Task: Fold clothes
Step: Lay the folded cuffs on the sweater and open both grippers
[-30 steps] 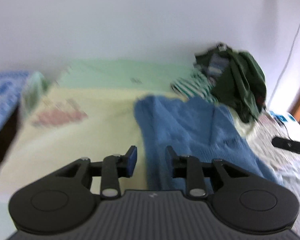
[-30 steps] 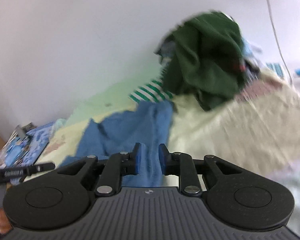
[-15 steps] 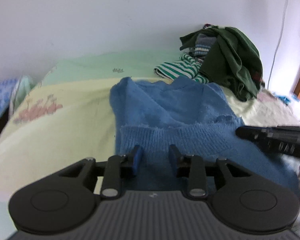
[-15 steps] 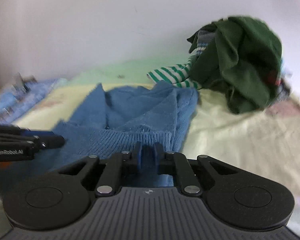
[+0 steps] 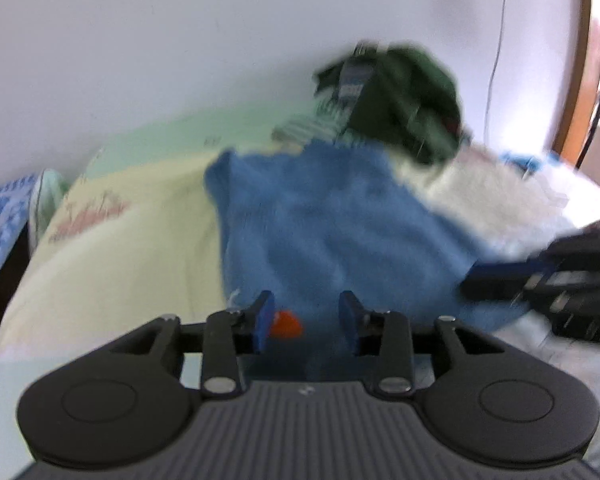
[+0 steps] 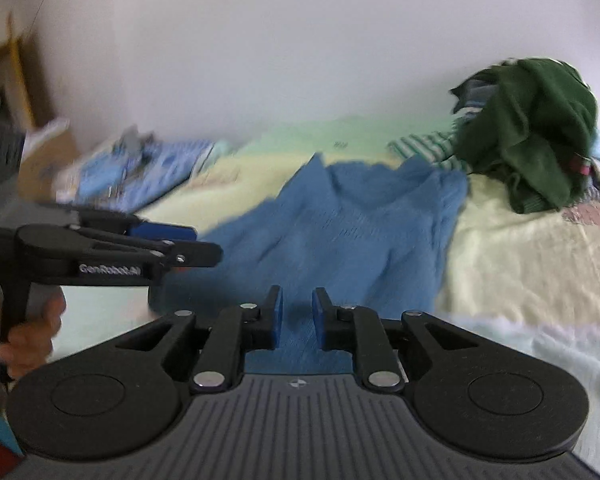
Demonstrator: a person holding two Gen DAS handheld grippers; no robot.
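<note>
Looking across the bed (image 6: pixel 520 264) now, we see pale yellow bedding running back to a plain white wall (image 6: pixel 300 60), with a heap of dark green clothes (image 6: pixel 536 132) piled at the far right and a green-striped garment (image 6: pixel 428 148) peeking out beside it. A blue patterned cloth (image 6: pixel 148 168) lies off the left side, blurred, so we won't guess what it is.

Spread in the middle is the blue sweater (image 6: pixel 340 232), the piece we take to be in hand. Its long axis runs away from us toward the wall, and its near edge sits right under both sets of fingers.

We've got the left gripper (image 5: pixel 306 318) over the near left part of that edge, its jaws just having opened, standing apart with blue knit showing behind the gap and nothing pressed between the pads. A small orange-red spot (image 5: pixel 286 324) shows between them; we can't tell what it is.

The right gripper (image 6: pixel 296 314) hangs over the near right part, jaws a narrow slot apart after just widening a touch, and we see no cloth pinched there either. Both views are smeared, so fine contact is hard to call.

By our reading, both hands are about equally near the hem, one at each side, and the coming move depends on taking that near edge and carrying it along the long axis toward the wall.
</note>
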